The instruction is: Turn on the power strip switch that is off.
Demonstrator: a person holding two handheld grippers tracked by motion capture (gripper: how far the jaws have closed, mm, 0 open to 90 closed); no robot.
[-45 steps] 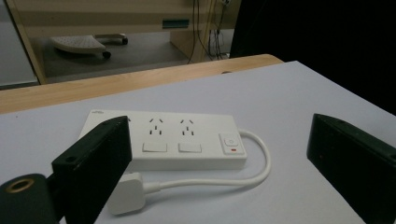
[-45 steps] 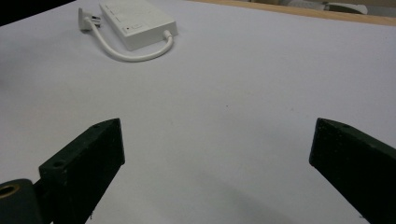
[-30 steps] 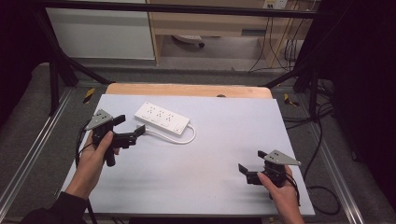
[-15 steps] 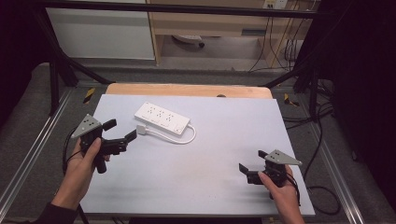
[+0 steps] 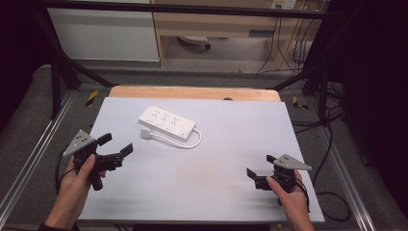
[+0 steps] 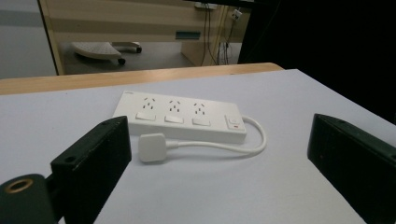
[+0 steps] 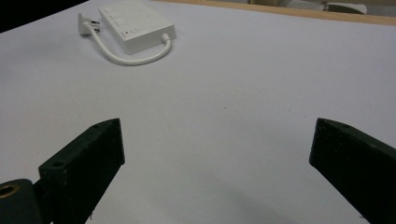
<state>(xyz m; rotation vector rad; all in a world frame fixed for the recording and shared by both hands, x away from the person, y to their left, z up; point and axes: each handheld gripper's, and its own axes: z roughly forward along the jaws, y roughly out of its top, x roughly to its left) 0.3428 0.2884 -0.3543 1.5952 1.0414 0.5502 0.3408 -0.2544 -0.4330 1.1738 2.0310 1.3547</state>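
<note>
Approach looks to be the step in hand: left gripper point(image 5: 115, 146), jaws spread and empty, faces the power strip point(image 5: 167, 123) lying left of centre toward the table's point(image 5: 231, 192) far edge, its plug point(image 6: 152, 146) nearest, so the next move calls for closing in there, while right gripper point(image 5: 260, 168), also spread, idles well apart.

No legible text or labels

A lab or test room: a metal frame point(image 5: 57, 82) rings the white surface point(image 5: 231, 159), cables point(image 5: 284, 48) hang upper right, black curtains point(image 5: 370, 72) cover the right side.
</note>
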